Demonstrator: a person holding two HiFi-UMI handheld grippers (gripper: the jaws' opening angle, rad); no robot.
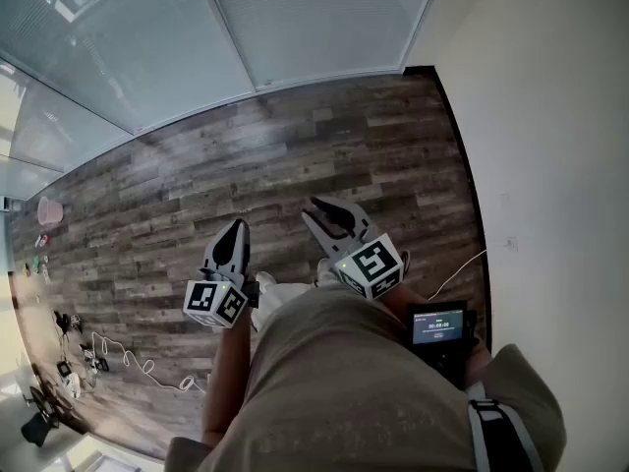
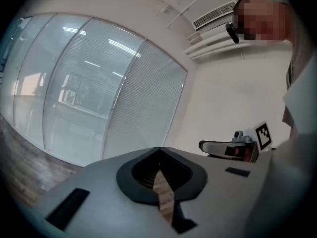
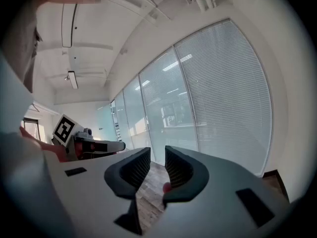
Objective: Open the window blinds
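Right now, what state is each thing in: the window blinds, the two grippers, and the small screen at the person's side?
window blinds: down over the glass, not opened yet.
left gripper: shut, nothing between its jaws, well short of the blinds.
right gripper: open, empty, well short of the blinds.
small screen: lit.

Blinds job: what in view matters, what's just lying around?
Job:
window blinds, down
left gripper, shut, empty
right gripper, open, empty

Lying about:
white cable on the wood floor
pink object near the glass
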